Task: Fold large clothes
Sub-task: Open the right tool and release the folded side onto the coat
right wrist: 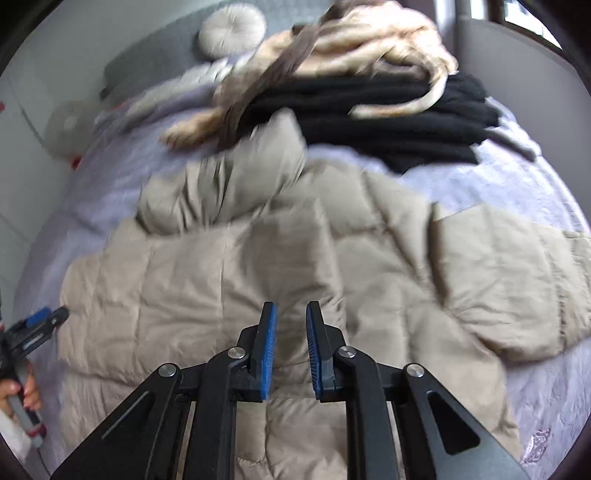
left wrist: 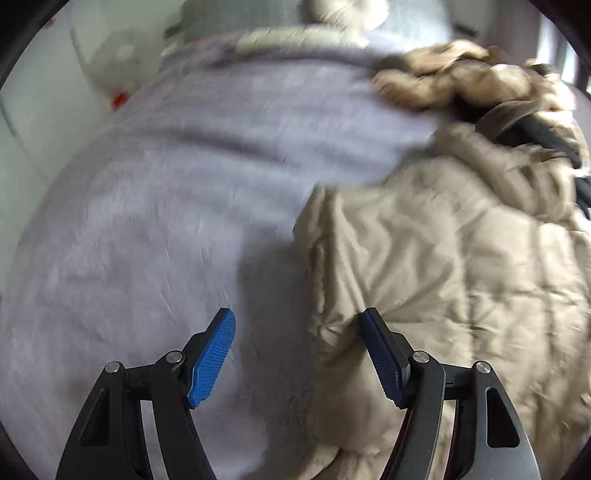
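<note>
Left wrist view: my left fingers point(left wrist: 299, 321) stand wide apart with nothing between them, pointing down over the bed point(left wrist: 155, 206). One blue pad point(left wrist: 212, 358) hangs over the lilac cover, the other sits at the left edge of the beige quilted coat point(left wrist: 436, 266). The coat lies flat on the bed, filling the right half of this view. Beyond it, at the far right, a tan fur garment point(left wrist: 454, 79) is bunched up, blurred.

Right wrist view: my right fingers point(right wrist: 291, 314) are nearly closed, a narrow gap left between the pads, and no cloth is pinched in it. They hover over the middle of the coat point(right wrist: 207, 280), which spreads across the bed point(right wrist: 517, 177) from left to right, with one sleeve point(right wrist: 236, 184) folded up toward the far side. Behind the coat lies a black garment point(right wrist: 388, 118), touching the coat's far edge, and the tan fur point(right wrist: 384, 33) is heaped partly on top of it. A round cushion point(right wrist: 232, 31) rests at the head of the bed. At the left edge my left fingers point(right wrist: 48, 317) show beside the coat's left side, my hand point(right wrist: 22, 395) on the handle.
</note>
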Demonstrator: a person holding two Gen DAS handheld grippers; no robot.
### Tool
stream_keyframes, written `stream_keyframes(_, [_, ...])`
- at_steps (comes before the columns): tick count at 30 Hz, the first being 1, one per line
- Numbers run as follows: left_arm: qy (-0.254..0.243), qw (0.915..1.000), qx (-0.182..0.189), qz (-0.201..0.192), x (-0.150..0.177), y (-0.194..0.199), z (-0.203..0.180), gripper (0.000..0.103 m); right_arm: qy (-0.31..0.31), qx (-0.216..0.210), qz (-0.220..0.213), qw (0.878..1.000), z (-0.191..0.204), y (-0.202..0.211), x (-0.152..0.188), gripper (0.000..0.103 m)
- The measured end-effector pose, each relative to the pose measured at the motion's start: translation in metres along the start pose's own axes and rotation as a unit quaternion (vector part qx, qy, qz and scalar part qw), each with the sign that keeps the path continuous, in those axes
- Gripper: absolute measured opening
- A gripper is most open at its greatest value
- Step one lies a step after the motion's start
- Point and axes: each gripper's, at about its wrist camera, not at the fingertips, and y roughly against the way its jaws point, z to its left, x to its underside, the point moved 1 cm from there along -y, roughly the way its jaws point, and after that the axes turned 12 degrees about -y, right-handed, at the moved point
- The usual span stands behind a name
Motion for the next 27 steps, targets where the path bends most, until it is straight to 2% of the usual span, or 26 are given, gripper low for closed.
stream_keyframes(2, [0.031,0.9995,0.005,0.008,0.007,-0.017,0.007,0.072,-0.008,0.010,0.029,0.999,-0.008,-0.030,0.005,0.009])
stream_keyframes(5, [0.045,0.9989,0.000,0.010,0.010,-0.024,0.014,0.074,-0.014,0.003,0.018,1.000,-0.013,-0.045,-0.001,0.006])
stream_keyframes(9, [0.045,0.9987,-0.018,0.014,0.010,-0.013,0.021,0.074,-0.016,0.004,0.019,1.000,-0.016,-0.036,-0.007,0.007])
stream_keyframes(11, [0.050,0.9984,-0.022,0.013,0.012,0.002,0.025,0.074,-0.026,0.011,0.020,0.999,-0.027,-0.025,-0.007,0.012])
stream_keyframes(14, [0.038,0.9988,-0.030,0.008,0.017,0.026,0.019,0.074,-0.051,0.009,0.027,0.998,-0.045,-0.004,-0.001,0.013])
stream_keyframes(18, [0.015,0.9997,-0.019,0.006,0.026,0.056,-0.002,0.074,-0.085,0.001,0.037,0.996,-0.070,0.018,0.005,0.014])
stream_keyframes(20, [0.009,0.9999,-0.002,0.009,0.031,0.067,-0.017,0.074,-0.095,-0.004,0.042,0.995,-0.079,0.030,0.015,0.022])
stream_keyframes(22, [0.002,0.9997,0.015,0.017,0.037,0.074,-0.037,0.074,-0.111,-0.015,0.046,0.993,-0.090,0.042,0.027,0.035])
stream_keyframes(27, [-0.033,0.9979,0.043,0.035,0.047,0.082,-0.092,0.074,-0.127,-0.028,0.054,0.990,-0.102,0.055,0.040,0.037])
